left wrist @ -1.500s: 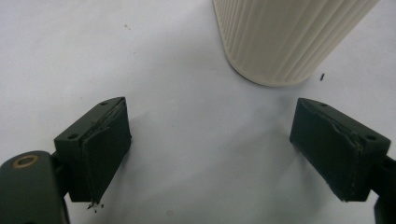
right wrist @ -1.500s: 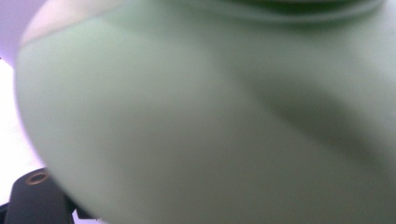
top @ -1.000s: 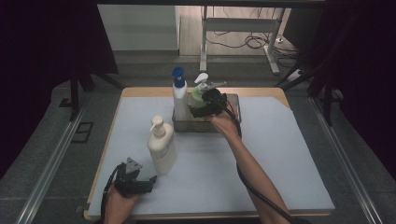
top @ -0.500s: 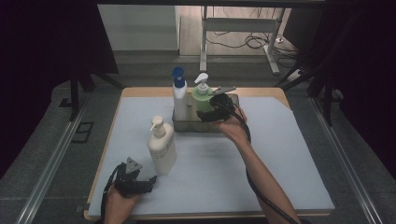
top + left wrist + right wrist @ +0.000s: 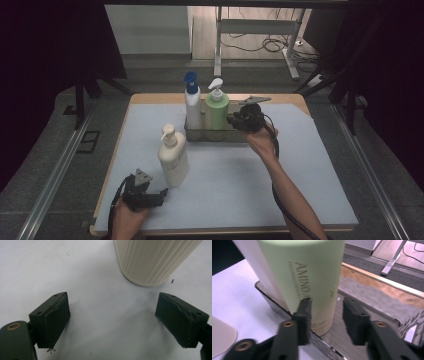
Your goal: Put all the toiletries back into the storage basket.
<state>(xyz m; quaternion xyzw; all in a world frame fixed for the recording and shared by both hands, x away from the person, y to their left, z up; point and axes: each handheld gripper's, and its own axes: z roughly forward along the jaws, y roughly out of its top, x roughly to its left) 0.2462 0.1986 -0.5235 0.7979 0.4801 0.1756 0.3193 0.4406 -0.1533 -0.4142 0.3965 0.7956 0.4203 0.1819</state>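
The right claw point(image 5: 235, 120) is held just beside the green bottle point(image 5: 217, 111), its jaws having just been closing; nothing is gripped, and the bottle is seen ahead of the gap in the right gripper view, not between the pads. The green bottle is stood upright in the metal tray point(image 5: 200, 135) at the far side of the bench point(image 5: 300, 175), next to a white bottle with a blue cap point(image 5: 192, 106). The left claw point(image 5: 162, 192) is rested open and empty near the bench's near edge, just beside a cream pump bottle point(image 5: 173, 159).

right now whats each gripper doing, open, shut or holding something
Left gripper: open, empty, resting on the table short of the cream bottle.
Right gripper: jaws have just been closing, empty, pulled back from the green bottle.
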